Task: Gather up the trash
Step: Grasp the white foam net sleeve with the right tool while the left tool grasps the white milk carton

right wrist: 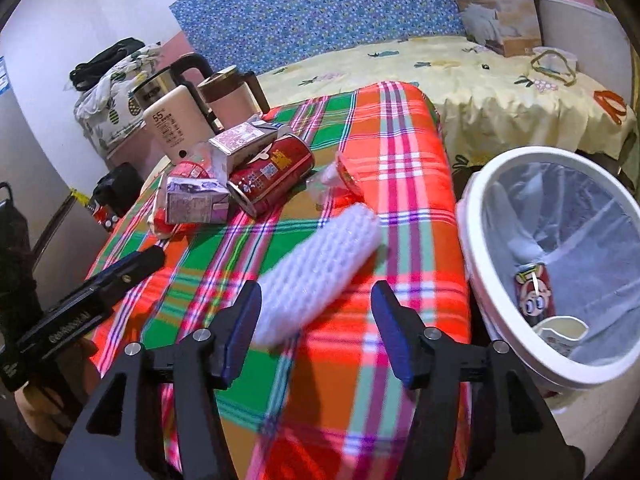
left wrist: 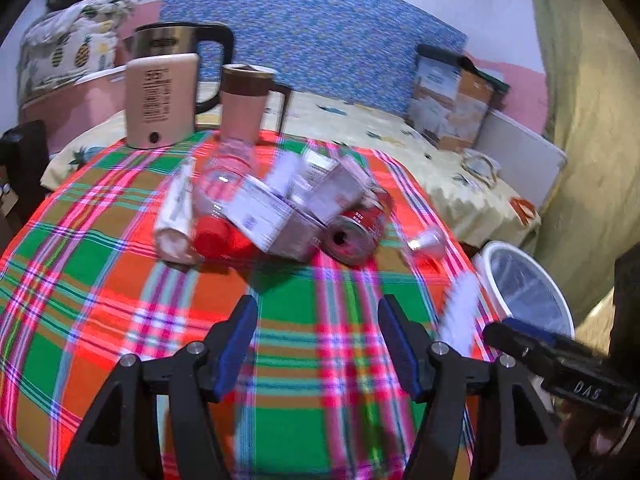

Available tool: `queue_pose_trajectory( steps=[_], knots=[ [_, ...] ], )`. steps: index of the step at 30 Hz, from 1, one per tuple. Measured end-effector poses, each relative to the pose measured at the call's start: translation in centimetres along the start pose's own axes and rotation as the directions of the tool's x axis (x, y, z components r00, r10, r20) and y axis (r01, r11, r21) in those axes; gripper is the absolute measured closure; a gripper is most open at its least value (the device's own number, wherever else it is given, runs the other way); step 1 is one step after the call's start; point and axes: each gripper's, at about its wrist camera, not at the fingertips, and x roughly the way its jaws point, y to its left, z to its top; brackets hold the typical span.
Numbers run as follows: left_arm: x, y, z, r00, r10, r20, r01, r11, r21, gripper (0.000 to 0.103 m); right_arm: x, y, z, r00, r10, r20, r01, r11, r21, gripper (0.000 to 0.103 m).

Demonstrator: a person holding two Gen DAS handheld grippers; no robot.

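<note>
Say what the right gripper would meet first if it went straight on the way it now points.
Most likely the white foam net sleeve lying on the plaid tablecloth, just ahead of the open right gripper; depth is uncertain.

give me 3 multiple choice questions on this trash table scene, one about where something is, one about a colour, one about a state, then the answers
1. Where does the white foam net sleeve lie?
A. inside the bin
B. on the plaid cloth, just ahead of the right gripper
C. on the yellow bedspread

2. What colour is the drink can lying on its side in the trash pile?
A. red
B. green
C. silver with blue

3. What state is the left gripper in?
A. shut on a carton
B. shut on nothing
C. open, nothing between the fingers

Answers:
1. B: the sleeve rests on the plaid cloth before the right gripper, while the white bin stands off the table's edge.
2. A: its side is red with printed marks.
3. C: the blue pads stand apart over bare cloth.
</note>
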Motion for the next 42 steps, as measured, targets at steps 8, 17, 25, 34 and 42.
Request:
queue_pose_trajectory(
  steps=[8,17,25,34,42],
  knots=[
    [1.6,2.4,2.2,1.0,0.009,0.016,-0.007,0.992,-0.129,0.033,3.1,0.3,0.8,0.996,-0.072,-0.058,0.074,0.996,0.05,0.044],
    [3.4,2.7,3.4,1.0,-0.003,0.015,0.006,0.978,-0.21,0.033,1.8,0.7,0.5,0.998,-0.057,-0.01,0.057,0.998,-0.012,0.07],
    [5.2,3.5,4.2,1.0,0.0,-0.01,-0.003,0.943,-0.333,0.031,1.1,0.2,0.2,1.0,-0.03,-0.002,0.029,0.999,-0.043,0.071],
    [6.3,3.9,4.2,0.999,0.026,-0.042,-0.039,0.94,-0.338,0.056,1.2,-0.3,0.5,1.0,-0.022,0.004,0.022,0.999,-0.047,0.071],
    [4.1,2.2,3.6,1.0,0.002,0.007,-0.001,0.973,-0.23,0.061,0.4,-0.4,0.2,0.999,-0.027,0.019,0.028,0.999,-0.047,0.075]
  ],
)
